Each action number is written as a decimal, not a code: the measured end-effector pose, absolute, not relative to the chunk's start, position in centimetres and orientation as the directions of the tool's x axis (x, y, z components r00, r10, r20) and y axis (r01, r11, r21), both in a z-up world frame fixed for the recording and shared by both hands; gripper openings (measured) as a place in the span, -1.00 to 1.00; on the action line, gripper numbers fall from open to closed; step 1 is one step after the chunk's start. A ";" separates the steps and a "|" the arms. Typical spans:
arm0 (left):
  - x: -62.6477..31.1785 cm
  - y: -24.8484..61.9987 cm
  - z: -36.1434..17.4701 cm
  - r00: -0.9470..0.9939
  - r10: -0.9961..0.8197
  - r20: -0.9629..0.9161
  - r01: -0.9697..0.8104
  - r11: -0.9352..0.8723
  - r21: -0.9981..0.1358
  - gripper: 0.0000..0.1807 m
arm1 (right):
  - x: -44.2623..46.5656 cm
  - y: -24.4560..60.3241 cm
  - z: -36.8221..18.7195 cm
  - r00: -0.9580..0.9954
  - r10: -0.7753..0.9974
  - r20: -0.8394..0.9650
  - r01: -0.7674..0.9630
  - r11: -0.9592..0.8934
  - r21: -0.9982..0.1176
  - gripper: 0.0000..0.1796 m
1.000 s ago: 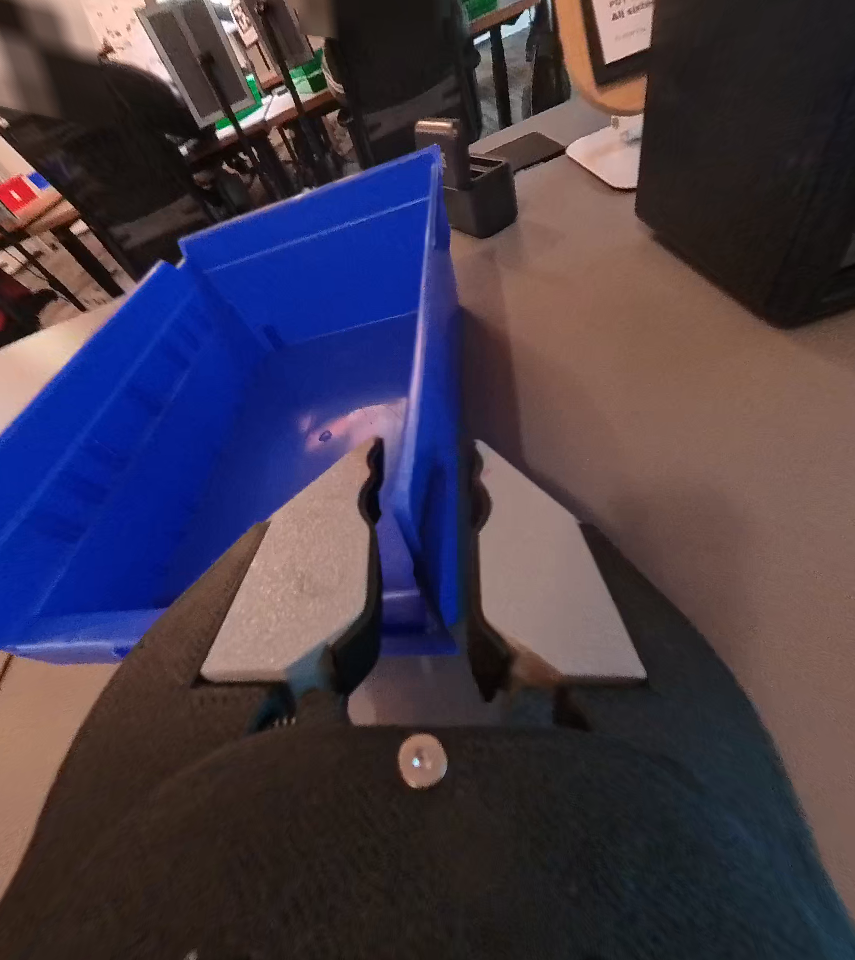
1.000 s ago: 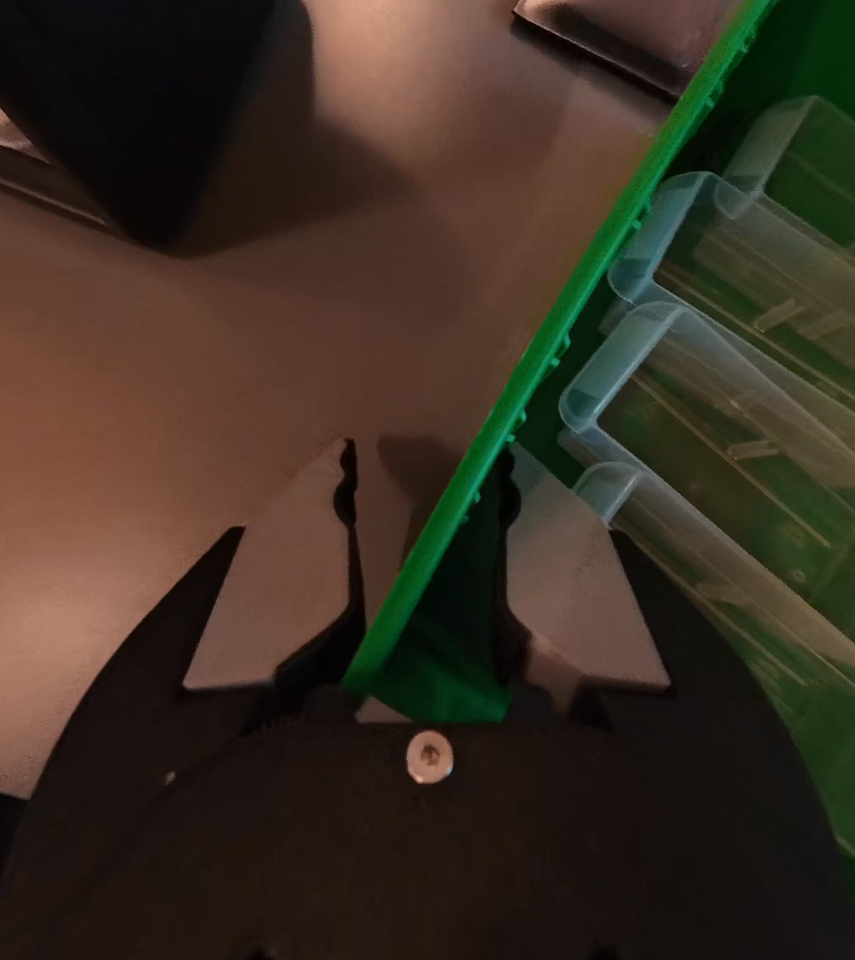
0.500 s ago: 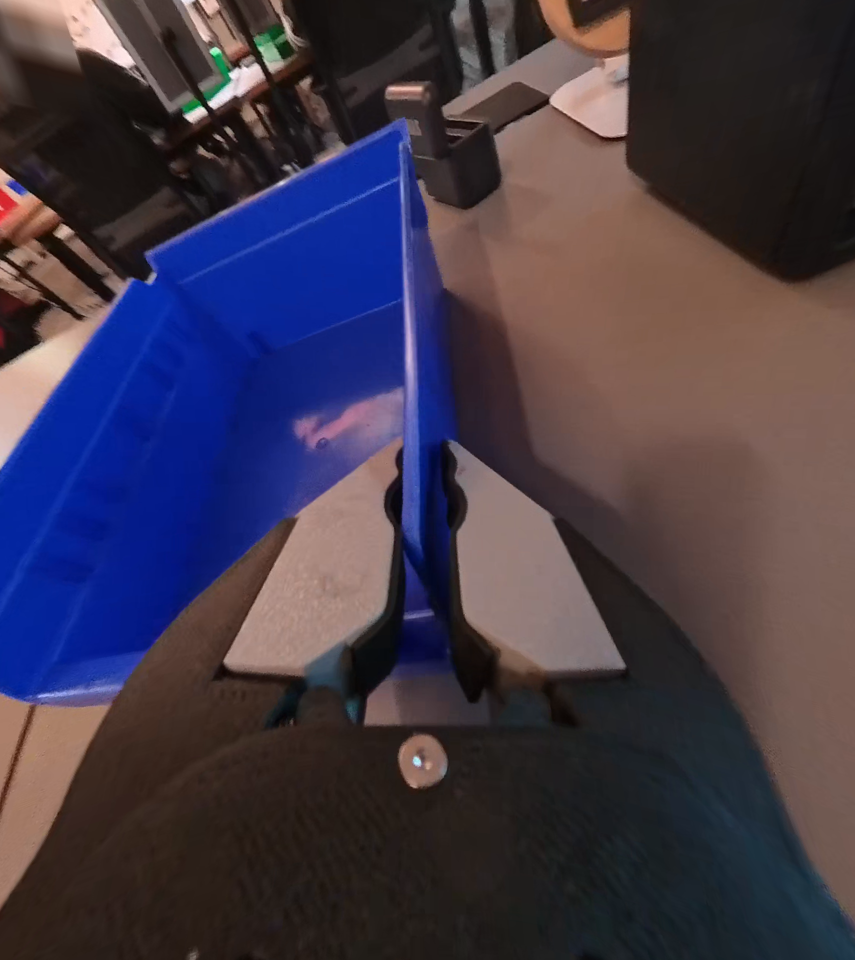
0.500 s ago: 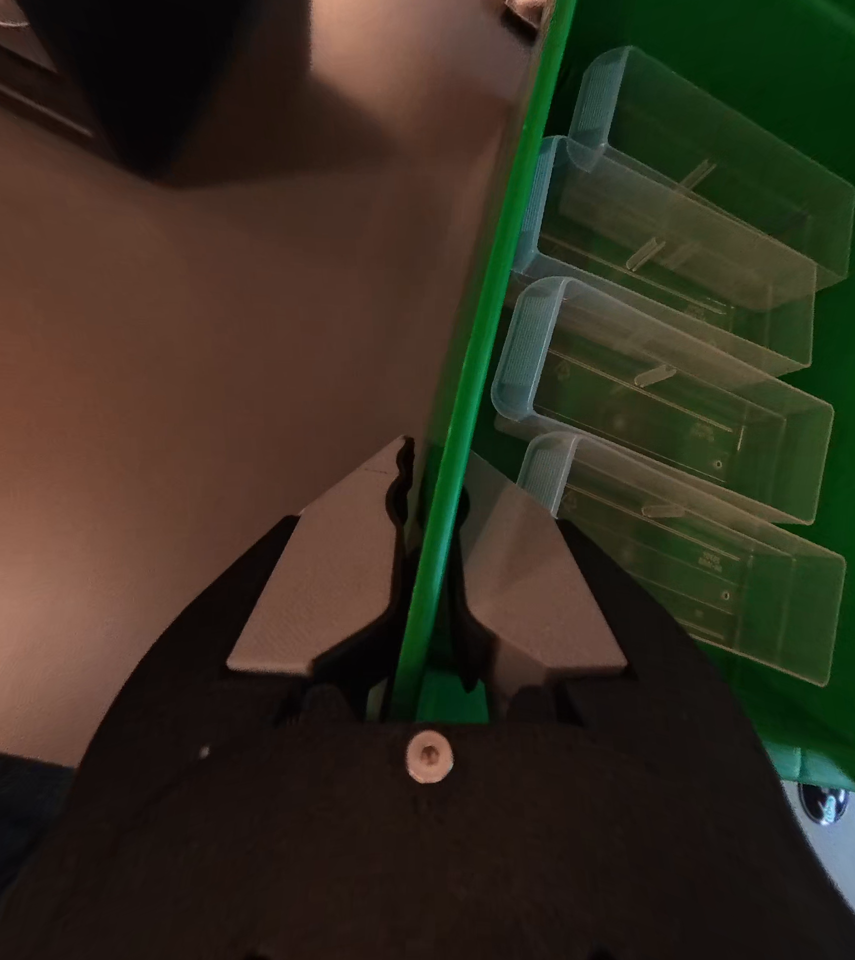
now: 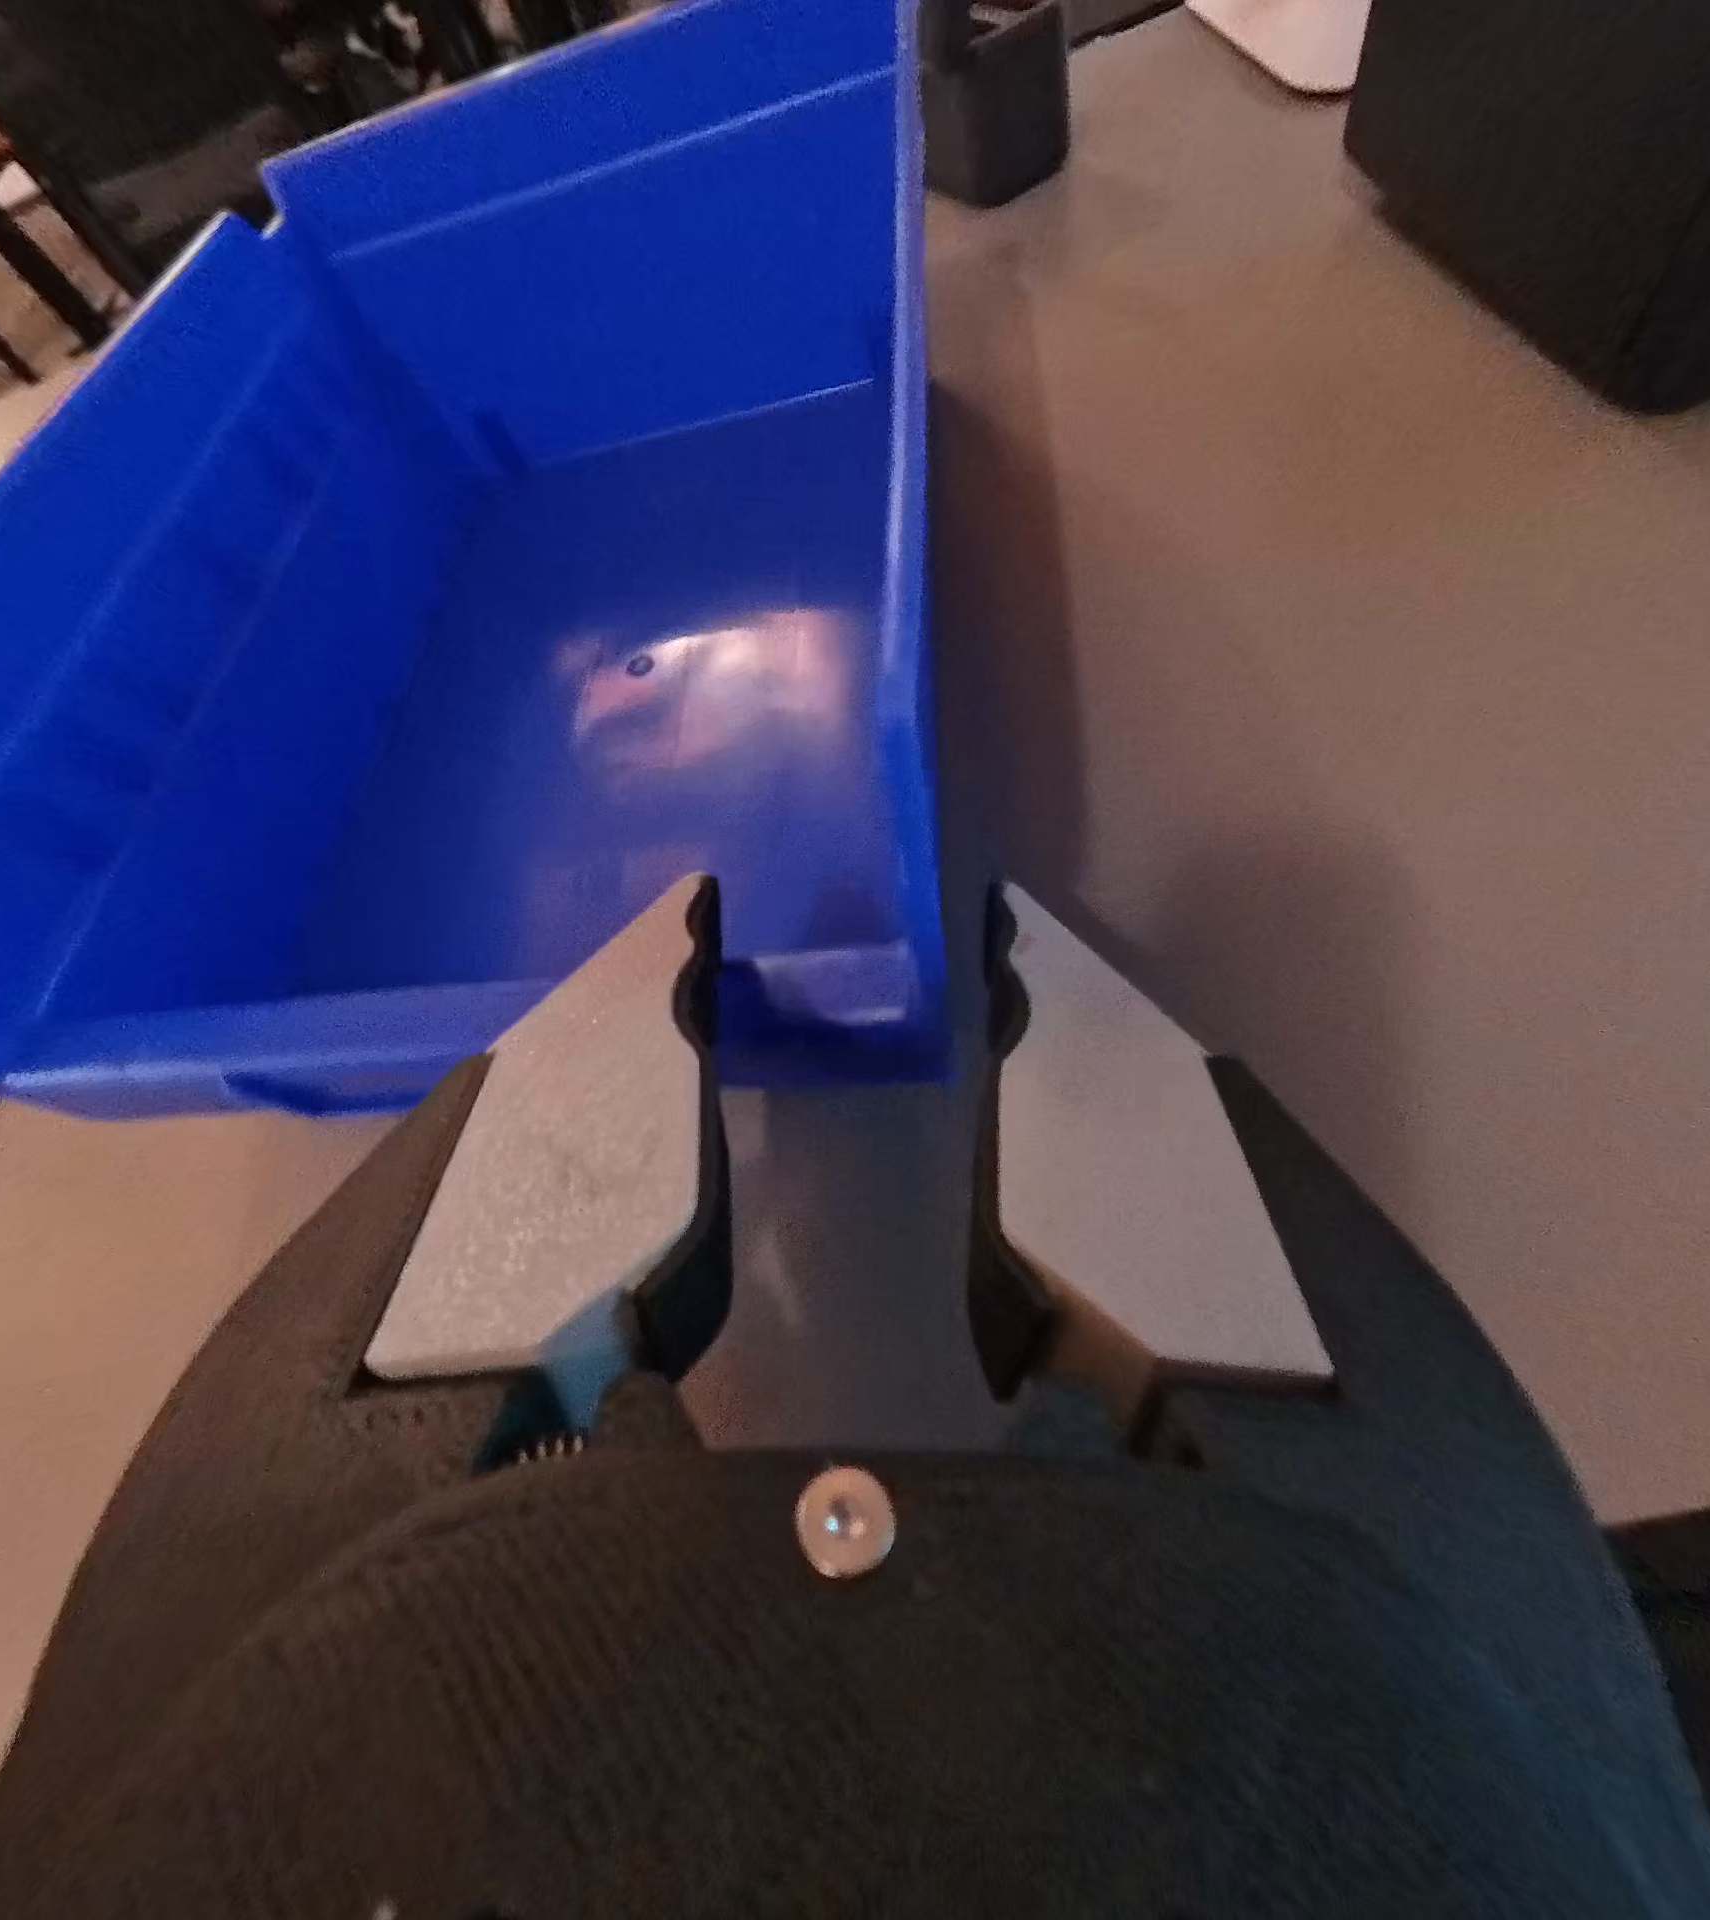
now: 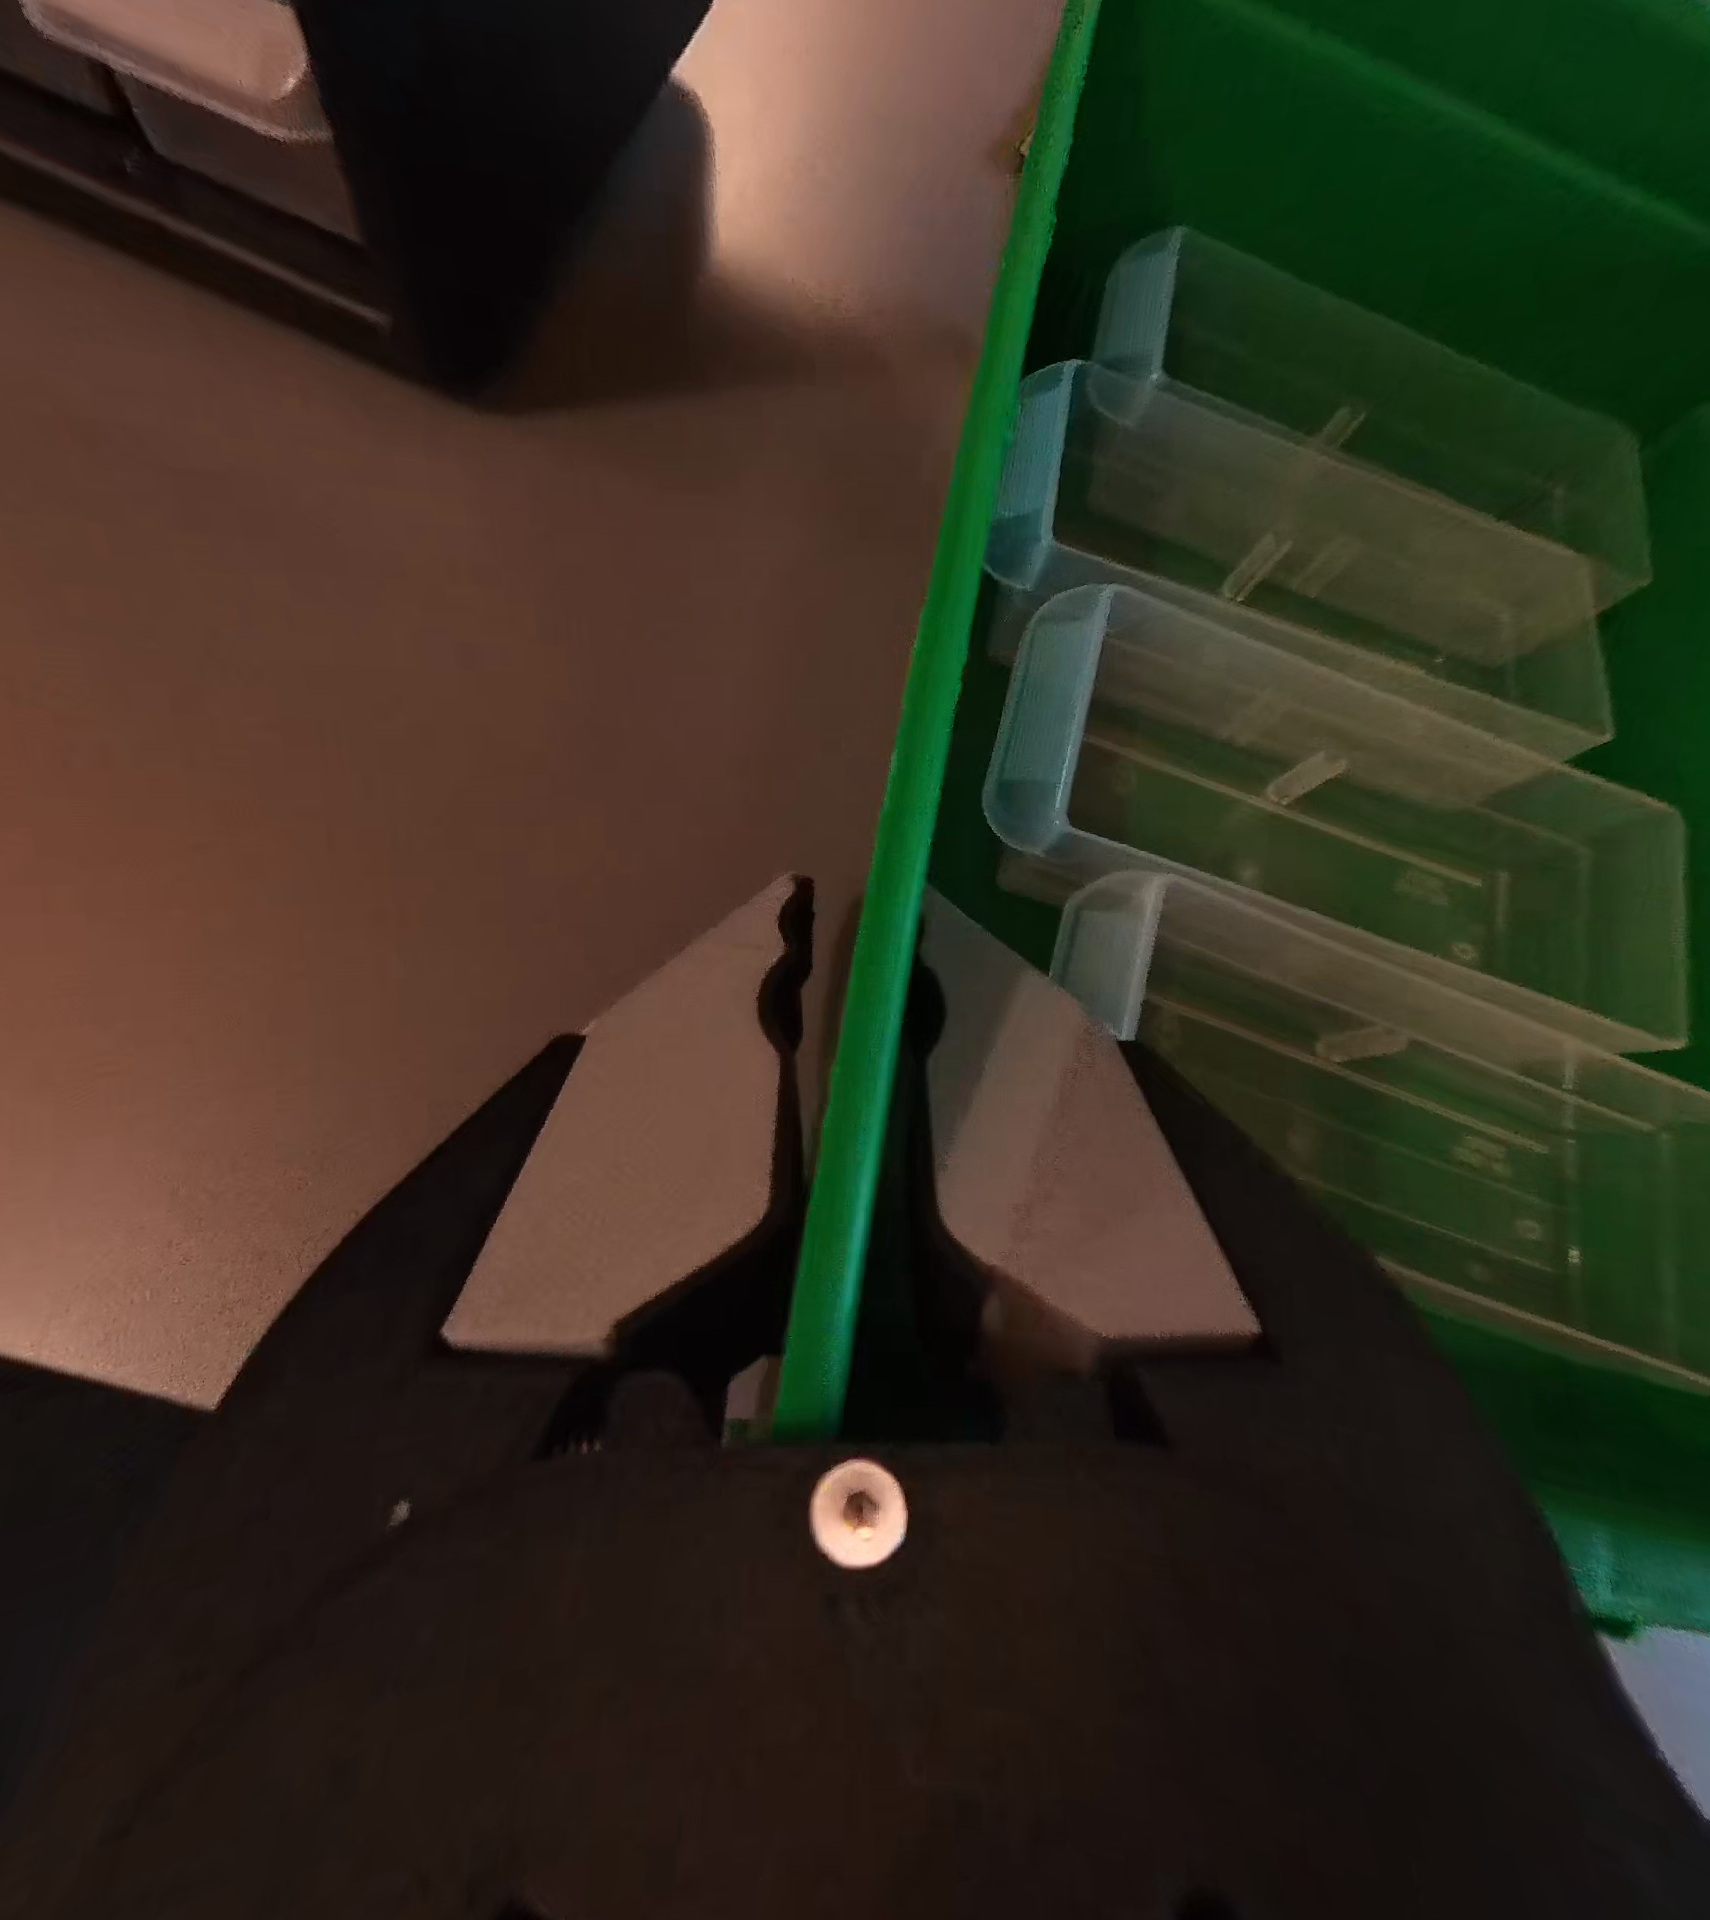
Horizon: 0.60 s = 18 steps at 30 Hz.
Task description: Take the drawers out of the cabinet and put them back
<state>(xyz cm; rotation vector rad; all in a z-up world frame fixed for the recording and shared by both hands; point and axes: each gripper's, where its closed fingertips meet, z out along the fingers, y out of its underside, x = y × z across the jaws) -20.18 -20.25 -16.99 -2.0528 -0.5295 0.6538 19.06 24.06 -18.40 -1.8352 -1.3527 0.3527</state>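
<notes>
An empty blue bin (image 5: 394,582) stands on the grey table (image 5: 1350,779). My left gripper (image 5: 849,904) is open, its fingers on either side of the bin's near right wall without touching it. In the right wrist view a green bin (image 6: 944,675) holds several clear plastic drawers (image 6: 1350,748) lying side by side. My right gripper (image 6: 861,904) straddles the green bin's left wall, slightly open, with a thin gap at the left finger. The dark cabinet (image 5: 1609,166) stands at the back right and also shows in the right wrist view (image 6: 487,177).
A small black holder (image 5: 996,125) and a white stand base (image 5: 1287,52) sit behind the blue bin. Pale drawer fronts (image 6: 176,52) show in the cabinet. Bare table (image 6: 311,727) lies between the green bin and the cabinet. Chairs and desks stand beyond the table.
My left gripper, shut on the blue bin's wall half a second ago, has opened and drawn back a little. My right gripper has loosened slightly on the green bin's wall.
</notes>
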 end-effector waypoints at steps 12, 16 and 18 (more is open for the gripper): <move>-17.7 -19.8 -14.1 0.756 0.577 -0.308 -0.004 -0.466 -0.885 -0.52 | 20.5 21.5 -18.6 0.366 0.915 0.170 0.657 -0.125 -0.744 -0.41; -19.8 -18.0 -15.9 0.755 0.544 -0.367 0.006 -0.565 -0.825 -0.59 | 20.2 21.9 -18.6 0.371 0.913 0.167 0.649 -0.126 -0.751 -0.50; -21.0 -17.6 -15.5 0.713 0.568 -0.412 -0.019 -0.571 -0.821 -0.73 | 20.1 22.2 -18.5 0.369 0.905 0.210 0.660 -0.096 -0.745 -0.82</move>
